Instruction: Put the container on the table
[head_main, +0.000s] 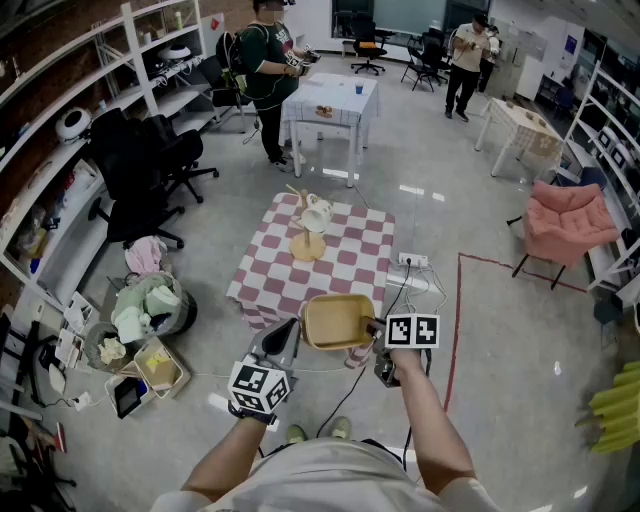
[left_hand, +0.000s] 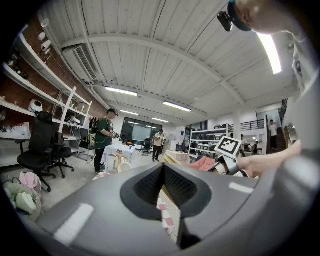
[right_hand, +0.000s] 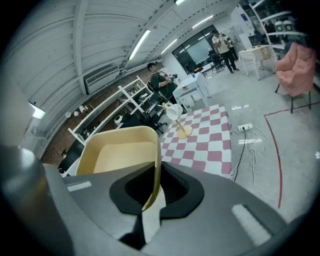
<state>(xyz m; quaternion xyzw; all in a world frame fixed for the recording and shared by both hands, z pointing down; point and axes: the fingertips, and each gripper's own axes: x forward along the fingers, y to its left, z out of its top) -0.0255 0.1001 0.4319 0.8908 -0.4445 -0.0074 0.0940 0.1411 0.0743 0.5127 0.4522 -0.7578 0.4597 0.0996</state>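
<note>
head view shows the container (head_main: 338, 322), a shallow tan tub, at the lower centre of the frame. it is off the desk (head_main: 345, 255) and sits over the near edge of the checked cloth. the right gripper (head_main: 372, 328) has it by the right wall only. in the right gripper view the jaws are clenched on that thin wall, which runs up between the pads, and the empty tub (right_hand: 122, 155) hangs out to the left of them. the left gripper (head_main: 288, 332) is just beside the tub's left side. in the left gripper view its jaws (left_hand: 162, 172) look drawn together with nothing gripped, though a sliver of cloth shows through below the tips.

the main risk is the one-sided hold. with only a thin wall pinched and the tub's weight out to one side, it could swivel or slip in the jaws as it is lowered. it could then land on a corner rather than flat.

the second risk is placement. the tub hovers at the cloth's near edge, so a release here could leave it overhanging and let it tip to the floor.

further up the desk stands a wooden stand (head_main: 308, 243) with a white cup (head_main: 317, 213) hung on it. a long reach forward could knock it. a power strip (head_main: 412, 262) and loose cables lie on the floor right of the desk, where a foot could catch them.
</note>
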